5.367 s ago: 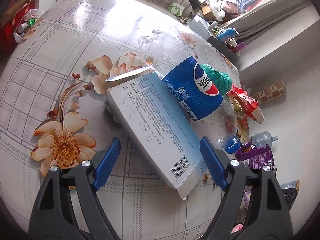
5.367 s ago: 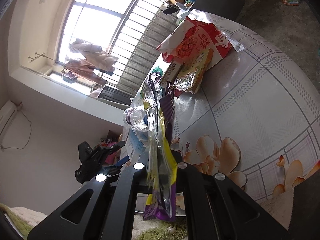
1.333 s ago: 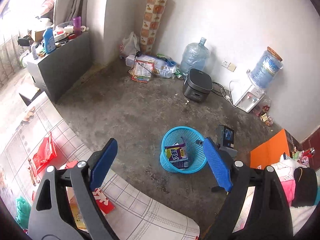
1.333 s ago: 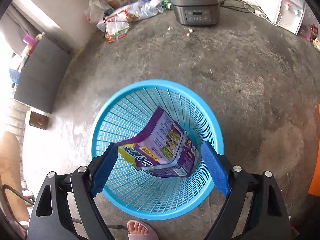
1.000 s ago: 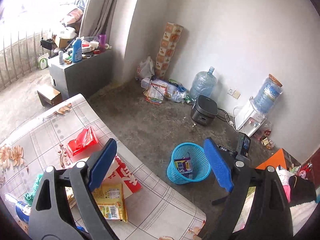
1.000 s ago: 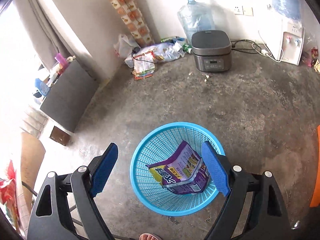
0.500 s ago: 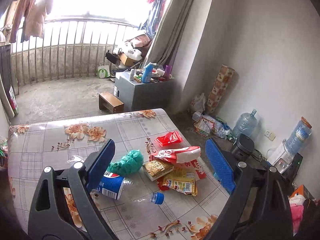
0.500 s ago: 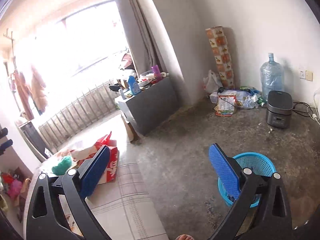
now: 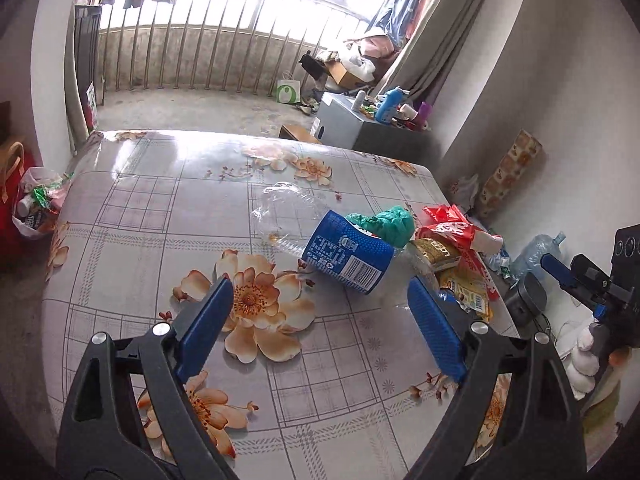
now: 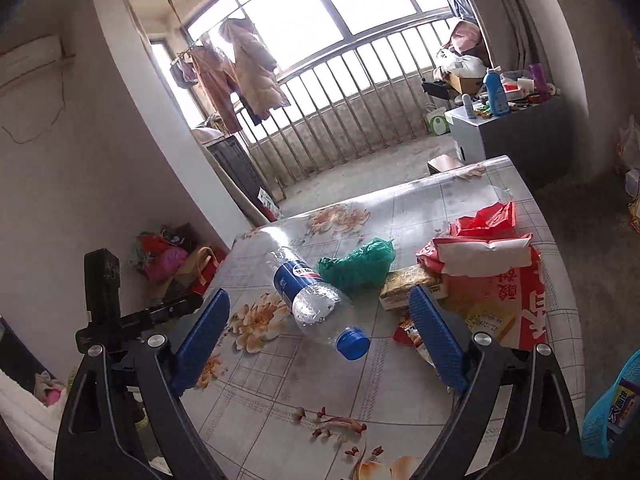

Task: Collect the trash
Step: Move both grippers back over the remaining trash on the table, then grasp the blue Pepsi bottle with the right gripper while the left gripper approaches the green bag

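Several pieces of trash are lying on the flowered surface [image 9: 132, 216] ahead of you: a clear bottle [image 10: 316, 300] with a blue label on its side, a green bag [image 10: 356, 264] touching it, and red and yellow wrappers [image 10: 492, 292] just beyond. You are holding your left gripper [image 9: 320, 320] and right gripper [image 10: 320, 328] above the surface, both with jaws apart and nothing between them, each having just been closing a little. At the right view's edge the blue basket [image 10: 604, 428] is holding a packet.

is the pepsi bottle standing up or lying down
Lying down: the bottle rests on its side on the table, blue cap on.
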Action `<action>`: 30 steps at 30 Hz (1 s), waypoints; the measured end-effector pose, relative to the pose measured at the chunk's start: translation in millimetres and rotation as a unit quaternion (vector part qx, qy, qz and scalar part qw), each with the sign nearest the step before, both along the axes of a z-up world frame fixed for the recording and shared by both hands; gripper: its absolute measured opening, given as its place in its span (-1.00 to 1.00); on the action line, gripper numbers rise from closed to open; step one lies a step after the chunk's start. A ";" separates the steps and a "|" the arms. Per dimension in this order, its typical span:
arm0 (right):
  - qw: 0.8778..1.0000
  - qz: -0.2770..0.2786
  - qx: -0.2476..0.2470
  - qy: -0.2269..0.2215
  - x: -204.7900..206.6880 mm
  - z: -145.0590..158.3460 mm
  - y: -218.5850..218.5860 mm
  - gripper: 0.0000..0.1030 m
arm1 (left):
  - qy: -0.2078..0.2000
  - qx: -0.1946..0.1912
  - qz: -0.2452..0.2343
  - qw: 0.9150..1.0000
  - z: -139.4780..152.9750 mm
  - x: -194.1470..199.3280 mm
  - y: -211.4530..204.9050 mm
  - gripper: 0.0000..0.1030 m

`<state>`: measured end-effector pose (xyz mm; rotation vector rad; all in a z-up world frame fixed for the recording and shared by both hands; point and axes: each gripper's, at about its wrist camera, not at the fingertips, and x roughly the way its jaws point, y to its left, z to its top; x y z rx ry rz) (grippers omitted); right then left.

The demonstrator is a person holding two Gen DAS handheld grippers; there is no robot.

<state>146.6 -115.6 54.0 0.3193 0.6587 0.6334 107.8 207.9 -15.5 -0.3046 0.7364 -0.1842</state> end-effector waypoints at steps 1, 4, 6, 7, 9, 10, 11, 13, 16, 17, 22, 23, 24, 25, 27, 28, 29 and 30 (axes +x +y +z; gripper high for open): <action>1.000 0.016 -0.013 0.007 9.7 -3.4 15.1 0.68 | 0.007 -0.006 0.001 1.000 -5.9 2.7 3.2 0.50; 0.996 0.064 -0.040 0.040 40.3 -13.3 51.8 0.64 | 0.024 -0.020 0.004 1.000 -22.3 13.1 11.4 0.29; 0.992 0.087 -0.066 0.066 58.7 -19.7 74.8 0.61 | 0.032 -0.026 0.006 0.999 -32.0 20.1 14.3 0.17; 0.988 0.104 -0.081 0.078 68.4 -23.9 88.2 0.60 | 0.036 -0.029 0.007 0.999 -36.6 23.9 14.3 0.09; 0.981 0.128 -0.112 0.092 84.0 -31.6 112.6 0.57 | 0.044 -0.033 0.010 0.998 -46.2 29.8 18.0 -0.01; 0.976 0.144 -0.127 0.102 90.7 -35.9 123.9 0.57 | 0.048 -0.036 0.011 0.998 -50.3 32.1 19.9 -0.09; 0.971 0.161 -0.140 0.111 97.1 -39.9 134.2 0.54 | 0.052 -0.040 0.013 0.998 -54.5 34.0 22.1 -0.14; 0.961 0.178 -0.171 0.120 107.6 -45.4 150.6 0.51 | 0.059 -0.050 0.015 0.997 -61.9 37.2 27.7 -0.26; 0.947 0.200 -0.214 0.134 119.2 -53.2 167.9 0.50 | 0.064 -0.056 0.016 0.996 -68.9 40.2 32.9 -0.35; 0.942 0.206 -0.226 0.138 121.9 -54.2 171.6 0.49 | 0.064 -0.056 0.017 0.996 -70.4 41.0 33.7 -0.37; 0.928 0.222 -0.259 0.147 125.1 -62.2 182.9 0.28 | 0.062 -0.055 0.018 0.996 -72.8 43.0 35.9 -0.42; 0.928 0.224 -0.260 0.145 124.0 -62.9 182.6 0.27 | 0.062 -0.055 0.017 0.996 -72.9 43.0 35.5 -0.43; 0.928 0.224 -0.261 0.144 122.0 -62.9 182.4 0.26 | 0.061 -0.055 0.017 0.996 -73.0 42.8 34.8 -0.44; 0.928 0.224 -0.260 0.143 118.1 -62.2 180.9 0.26 | 0.061 -0.055 0.017 0.996 -72.3 43.7 35.1 -0.45; 0.930 0.220 -0.256 0.145 111.6 -64.0 176.5 0.25 | 0.057 -0.056 0.016 0.997 -69.2 43.0 34.4 -0.45; 0.932 0.214 -0.253 0.147 106.9 -64.5 172.5 0.25 | 0.054 -0.055 0.016 0.997 -66.4 42.3 34.5 -0.46; 0.934 0.208 -0.248 0.149 103.3 -66.1 168.0 0.25 | 0.050 -0.054 0.016 0.997 -63.4 41.6 34.1 -0.46; 0.937 0.201 -0.243 0.153 96.8 -67.0 161.6 0.25 | 0.046 -0.054 0.015 0.997 -60.3 40.5 33.6 -0.46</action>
